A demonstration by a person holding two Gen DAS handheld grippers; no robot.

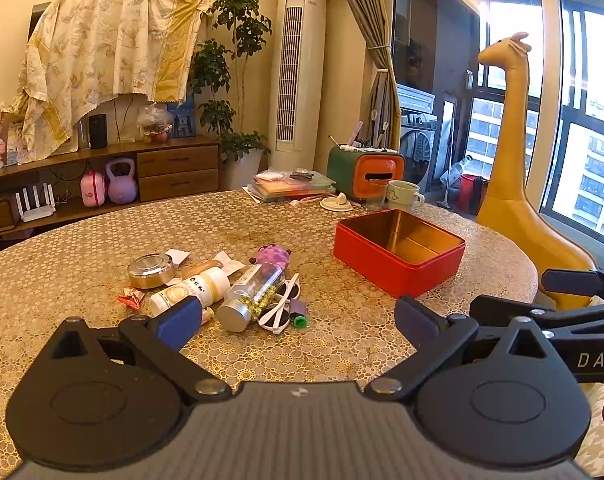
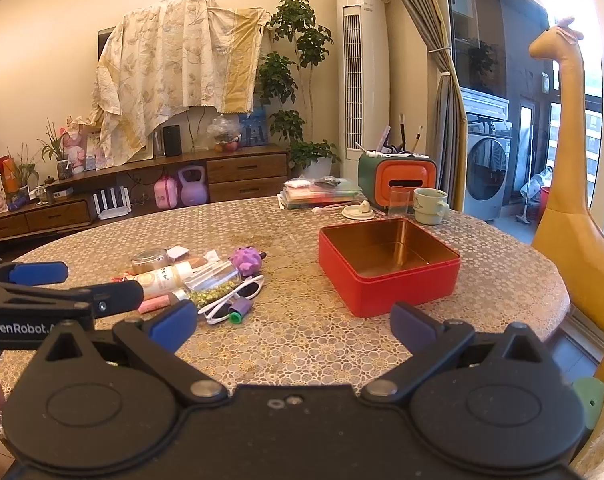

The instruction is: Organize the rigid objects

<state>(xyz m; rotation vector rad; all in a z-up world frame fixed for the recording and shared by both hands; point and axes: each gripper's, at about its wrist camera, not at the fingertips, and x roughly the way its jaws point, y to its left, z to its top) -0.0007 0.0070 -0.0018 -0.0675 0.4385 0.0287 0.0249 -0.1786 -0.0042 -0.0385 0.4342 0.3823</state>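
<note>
An open red tin box [image 1: 398, 268] [image 2: 386, 280] with a gold inside stands empty on the table's right half. To its left lies a pile: a round metal tin [image 1: 151, 270], a white bottle [image 1: 197, 288], a clear bottle of yellow capsules [image 1: 249, 296] [image 2: 211, 284], white sunglasses [image 1: 283, 304] [image 2: 233, 300], a purple toy [image 1: 275, 256] [image 2: 245, 260] and a small purple and green piece [image 1: 297, 314]. My left gripper [image 1: 297, 320] hovers open just in front of the pile, holding nothing. Further right, my right gripper [image 2: 293, 326] is open and empty, between pile and box.
At the table's far edge are a green and orange box [image 1: 366, 170], a mug [image 1: 402, 196], a glass and stacked books [image 1: 289, 188]. A yellow giraffe figure [image 1: 514, 184] stands past the right edge. Patterned tablecloth [image 2: 302, 340] lies bare in front of the box.
</note>
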